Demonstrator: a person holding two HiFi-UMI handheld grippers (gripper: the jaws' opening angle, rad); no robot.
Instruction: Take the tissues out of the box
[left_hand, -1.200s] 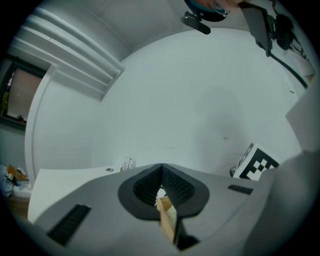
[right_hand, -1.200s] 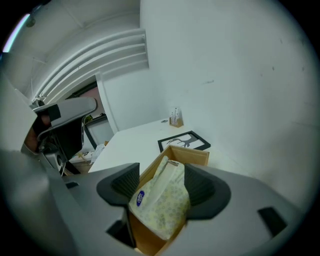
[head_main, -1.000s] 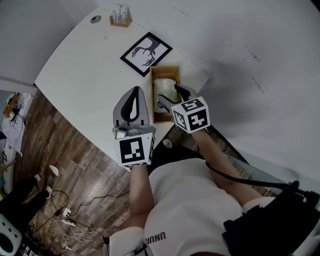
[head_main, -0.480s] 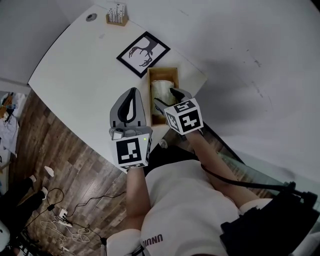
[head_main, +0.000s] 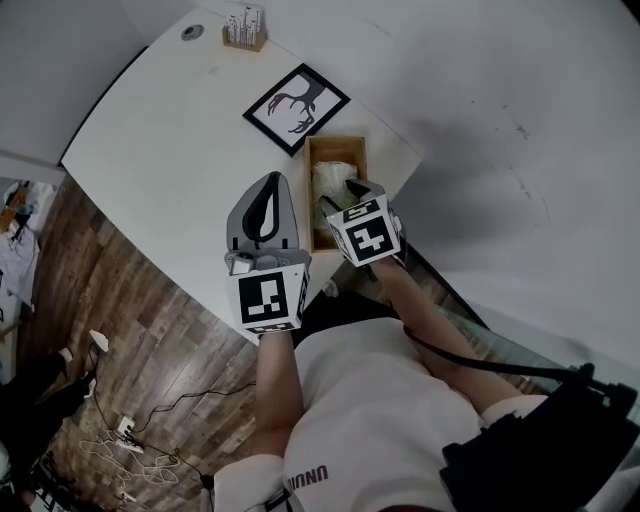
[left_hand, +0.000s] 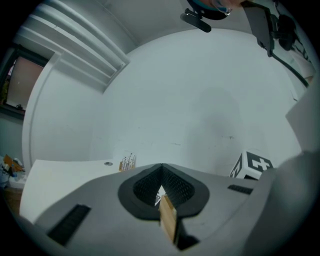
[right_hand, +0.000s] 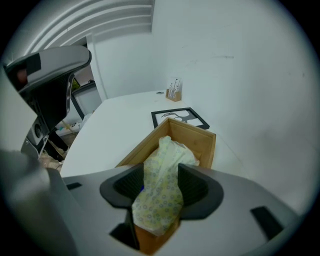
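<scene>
An open wooden box (head_main: 357, 150) lies near the white table's right edge. In it is a pale, yellow-patterned tissue pack (head_main: 330, 176). My right gripper (head_main: 338, 193) reaches into the box. In the right gripper view the tissue pack (right_hand: 161, 172) rises out of the box (right_hand: 202, 142) and fills the gap between my right gripper's (right_hand: 160, 186) pads. The jaws are closing and both pads touch the pack. My left gripper (head_main: 270, 182) hovers over the table just left of the box, its tips together (left_hand: 161, 172) with nothing held.
A framed black-and-white picture (head_main: 297, 108) lies beyond the box. A small wooden holder (head_main: 243, 35) stands at the table's far end, with a round grommet (head_main: 192, 32) beside it. The table's edge runs close to the box on the right. Below lie wood floor and cables (head_main: 130, 440).
My right gripper has sunk a little deeper over the box, round the tissue pack. The left gripper has stayed beside the box.
</scene>
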